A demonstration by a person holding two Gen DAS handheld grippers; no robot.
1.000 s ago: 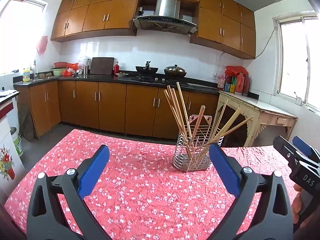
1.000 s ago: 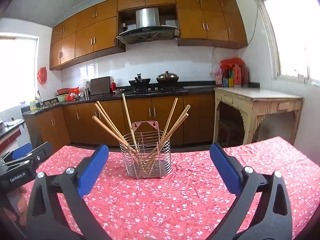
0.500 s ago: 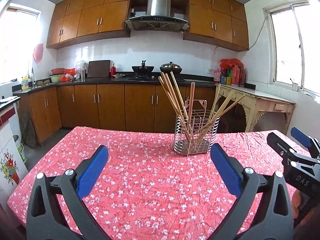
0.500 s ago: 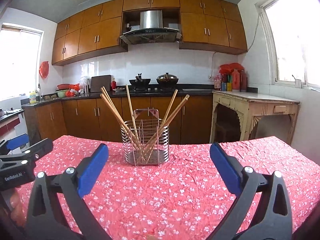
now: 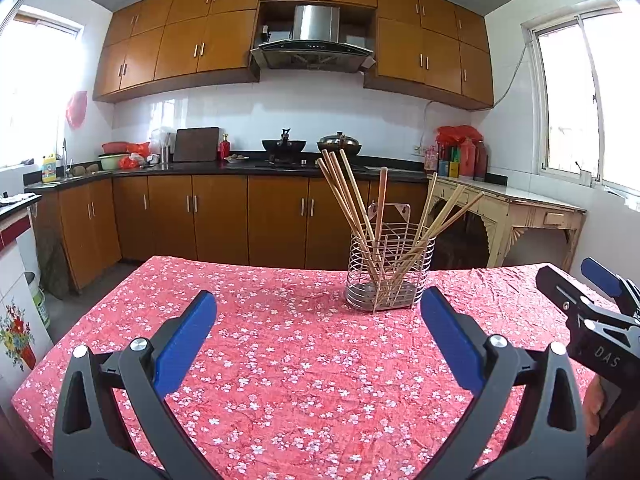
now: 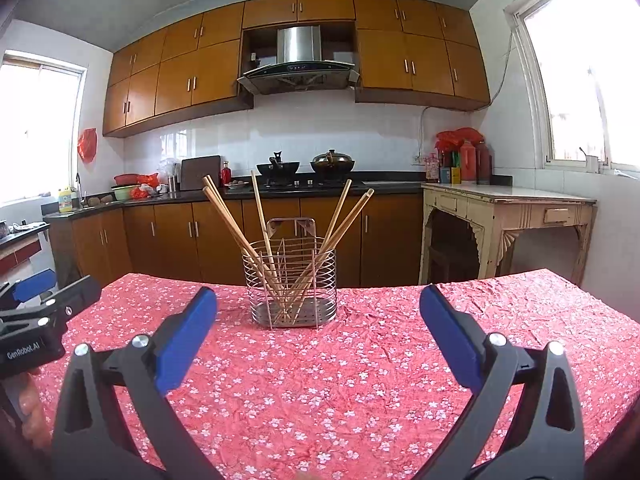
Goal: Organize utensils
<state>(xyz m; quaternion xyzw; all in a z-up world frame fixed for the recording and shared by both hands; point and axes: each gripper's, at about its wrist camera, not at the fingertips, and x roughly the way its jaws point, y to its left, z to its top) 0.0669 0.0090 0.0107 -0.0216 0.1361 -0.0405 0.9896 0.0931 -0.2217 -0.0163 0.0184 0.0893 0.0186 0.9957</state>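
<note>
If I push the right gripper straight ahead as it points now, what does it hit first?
Most likely the wire utensil holder with its chopsticks, standing just left of centre ahead of the open right gripper. Only bare tablecloth lies between; the depth is unclear.

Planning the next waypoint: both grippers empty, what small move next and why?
Probably ease the right gripper forward toward the chopsticks in the wire holder. Both grippers are open and empty, the left gripper too, and the holder sits ahead on the tablecloth, out of reach.

Red floral tablecloth (image 5: 304, 360), wooden cabinets (image 5: 224, 216), cream side table (image 6: 508, 216)
</note>
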